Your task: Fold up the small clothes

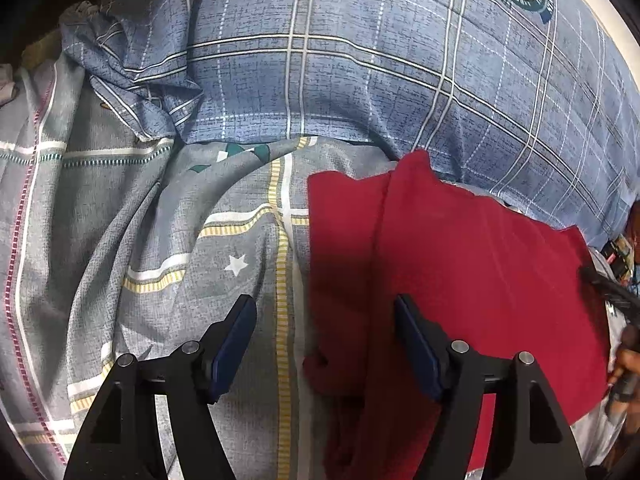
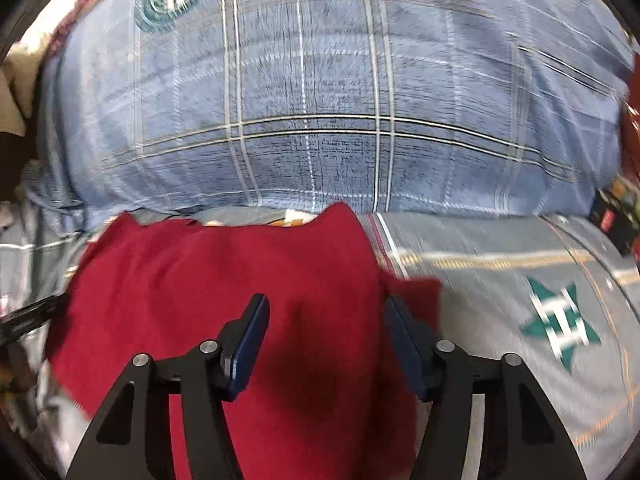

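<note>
A dark red garment (image 1: 460,264) lies spread on a grey patterned bedsheet (image 1: 180,240), partly folded with a lengthwise crease. In the left wrist view my left gripper (image 1: 325,304) is open, hovering over the garment's left edge, one finger over the sheet and one over the cloth. In the right wrist view the red garment (image 2: 240,280) fills the lower middle. My right gripper (image 2: 326,304) is open just above its right part and holds nothing. This view is motion blurred.
A large blue plaid pillow (image 1: 400,72) lies directly behind the garment; it also shows in the right wrist view (image 2: 320,100). The grey sheet (image 2: 520,288) extends to the right. Crumpled bedding (image 1: 120,80) bunches at the far left.
</note>
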The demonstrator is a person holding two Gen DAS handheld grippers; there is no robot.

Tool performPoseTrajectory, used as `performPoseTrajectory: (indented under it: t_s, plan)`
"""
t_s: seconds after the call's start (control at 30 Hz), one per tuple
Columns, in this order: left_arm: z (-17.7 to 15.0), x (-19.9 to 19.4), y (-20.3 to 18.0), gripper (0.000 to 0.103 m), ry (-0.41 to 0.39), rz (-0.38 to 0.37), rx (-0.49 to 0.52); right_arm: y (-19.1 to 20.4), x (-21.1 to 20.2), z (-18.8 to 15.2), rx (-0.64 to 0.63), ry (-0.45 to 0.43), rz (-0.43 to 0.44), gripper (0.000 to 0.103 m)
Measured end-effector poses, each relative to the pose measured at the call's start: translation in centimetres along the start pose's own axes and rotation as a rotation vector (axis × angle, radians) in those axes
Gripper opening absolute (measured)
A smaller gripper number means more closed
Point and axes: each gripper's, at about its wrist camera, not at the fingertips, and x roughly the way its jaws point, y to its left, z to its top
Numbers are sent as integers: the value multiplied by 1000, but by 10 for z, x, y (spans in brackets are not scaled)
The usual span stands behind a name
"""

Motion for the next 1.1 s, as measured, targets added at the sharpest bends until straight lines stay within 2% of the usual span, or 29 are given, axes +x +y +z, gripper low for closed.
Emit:
performPoseTrajectory:
  t_s: [0.07,0.1,0.17,0.23,0.33,0.4,0.47,0.53,0.6,0.63,0.7,0.8,0.9,1.03,1.07,1.1]
  plan:
    - [1,-3,1,71,-9,4,-1,-1,29,3,-12,53,-90,53]
    - [1,-6,1,71,-19,10,4,-6,45,2,32,103,-90,53]
    - [0,-9,0,70,-33,14,13,-12,41,3,118,96,-74,57]
    - [-2,-10,0,70,-30,11,13,-3,26,7,152,69,-48,58]
    - [-7,-13,4,70,-11,-6,2,33,7,17,120,30,111,61]
    - [-9,-17,8,72,-3,-18,-11,74,7,26,57,53,276,61]
    - [-11,-20,13,75,-4,-31,-33,113,17,35,26,100,401,61]
    - [-11,-19,17,77,4,-36,-47,145,28,38,-5,130,466,61]
    - [-10,-15,19,77,21,-46,-55,191,51,42,-65,185,516,72]
    - [-10,-15,19,77,22,-49,-59,204,59,41,-77,214,528,73]
    - [-9,-14,20,77,23,-52,-56,236,87,38,-90,300,523,80]
    - [-8,-13,21,78,26,-61,-59,262,98,36,-149,274,453,82]
    - [-7,-10,22,80,29,-58,-64,277,106,36,-187,301,422,89]
    - [-7,-8,21,80,27,-55,-61,300,112,30,-312,299,319,90]
    - [-7,-7,21,79,27,-57,-63,304,111,26,-345,287,292,87]
    - [-7,-7,21,79,25,-65,-66,305,110,24,-361,270,273,78]
